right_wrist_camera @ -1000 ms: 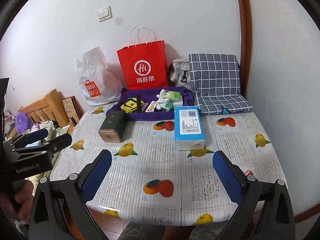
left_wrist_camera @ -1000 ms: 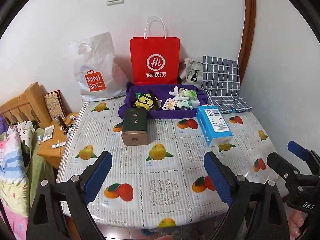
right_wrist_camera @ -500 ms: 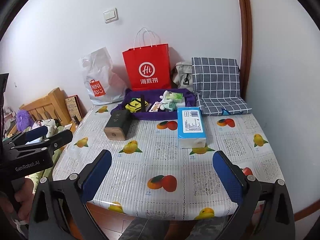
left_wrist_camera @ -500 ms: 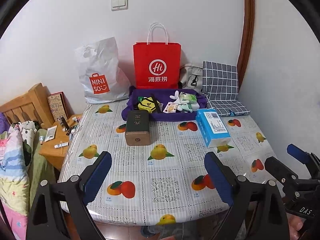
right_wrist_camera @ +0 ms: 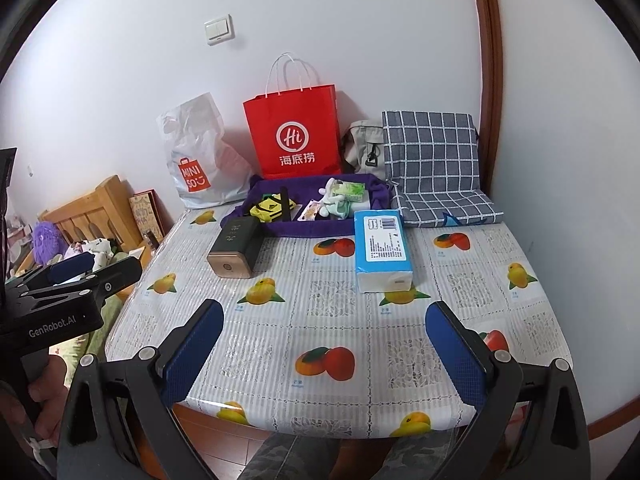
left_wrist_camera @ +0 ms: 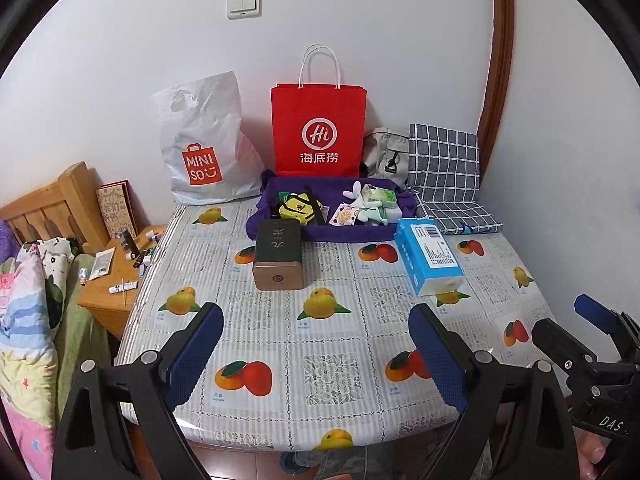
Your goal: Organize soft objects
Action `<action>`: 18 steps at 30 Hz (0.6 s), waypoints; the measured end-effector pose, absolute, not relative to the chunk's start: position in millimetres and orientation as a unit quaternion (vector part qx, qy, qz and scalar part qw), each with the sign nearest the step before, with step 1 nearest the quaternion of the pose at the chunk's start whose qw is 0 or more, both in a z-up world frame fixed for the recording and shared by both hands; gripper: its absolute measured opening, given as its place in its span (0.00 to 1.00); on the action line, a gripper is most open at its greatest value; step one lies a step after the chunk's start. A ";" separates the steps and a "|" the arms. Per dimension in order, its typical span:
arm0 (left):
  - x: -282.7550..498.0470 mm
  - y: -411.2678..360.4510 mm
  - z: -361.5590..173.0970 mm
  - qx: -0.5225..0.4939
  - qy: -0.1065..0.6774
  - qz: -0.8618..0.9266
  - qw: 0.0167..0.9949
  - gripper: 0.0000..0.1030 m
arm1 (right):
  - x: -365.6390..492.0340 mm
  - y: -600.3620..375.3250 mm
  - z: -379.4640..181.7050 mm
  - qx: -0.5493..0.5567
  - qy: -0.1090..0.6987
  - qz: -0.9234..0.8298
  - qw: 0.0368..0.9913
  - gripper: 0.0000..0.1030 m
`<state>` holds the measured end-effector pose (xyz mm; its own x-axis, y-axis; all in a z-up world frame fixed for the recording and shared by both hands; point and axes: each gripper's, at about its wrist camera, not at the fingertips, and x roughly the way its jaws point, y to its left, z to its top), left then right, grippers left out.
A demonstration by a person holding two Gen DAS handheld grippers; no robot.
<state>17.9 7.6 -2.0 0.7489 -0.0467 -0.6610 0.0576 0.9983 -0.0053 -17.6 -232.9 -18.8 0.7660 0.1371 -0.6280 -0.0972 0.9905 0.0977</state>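
Observation:
A purple fabric tray [left_wrist_camera: 344, 234] [right_wrist_camera: 316, 230] sits at the table's far side, holding a yellow pouch [left_wrist_camera: 298, 208] [right_wrist_camera: 272, 208], a white plush toy [left_wrist_camera: 366, 210] [right_wrist_camera: 332, 204] and a green tissue pack [left_wrist_camera: 382, 196] [right_wrist_camera: 350, 190]. A blue tissue pack [left_wrist_camera: 430, 254] [right_wrist_camera: 382, 248] lies in front of it on the right, a dark tin box [left_wrist_camera: 278, 254] [right_wrist_camera: 236, 246] on the left. My left gripper [left_wrist_camera: 316, 354] and right gripper [right_wrist_camera: 320, 354] are both open and empty above the table's near edge.
A red paper bag [left_wrist_camera: 319, 130], a white Miniso bag [left_wrist_camera: 204, 148], a beige bag [left_wrist_camera: 386, 152] and a checked grey cushion [left_wrist_camera: 444, 164] stand against the wall. A wooden nightstand [left_wrist_camera: 116, 280] and a bed with bedding [left_wrist_camera: 24, 320] are left of the table [left_wrist_camera: 328, 340].
Both grippers have drawn back and tilted up, so the table and its objects appear farther away and lower. Nothing on the table has moved.

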 end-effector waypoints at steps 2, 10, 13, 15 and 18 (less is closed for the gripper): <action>18.2 7.6 -2.2 0.007 0.353 -0.027 0.935 0.91 | -18.0 -232.4 -18.7 0.030 0.335 0.061 0.940 0.97; 18.8 7.5 -2.2 0.009 0.354 -0.026 0.935 0.91 | -18.7 -230.8 -18.3 0.031 0.333 0.061 0.940 0.97; 18.4 6.3 -2.3 0.009 0.354 -0.024 0.935 0.91 | -18.7 -231.2 -18.5 0.032 0.334 0.062 0.940 0.97; 18.4 6.3 -2.2 0.009 0.353 -0.024 0.935 0.91 | -18.8 -230.4 -18.1 0.034 0.334 0.062 0.940 0.97; 18.2 6.2 -2.2 0.008 0.354 -0.024 0.935 0.91 | -19.4 -229.8 -18.1 0.034 0.333 0.062 0.940 0.97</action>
<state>18.2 6.2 -2.2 0.7487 -0.0389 -0.6618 0.0504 0.9987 -0.0016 -19.4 -229.8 -18.1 0.7699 0.1401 -0.6227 -0.0946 0.9899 0.1058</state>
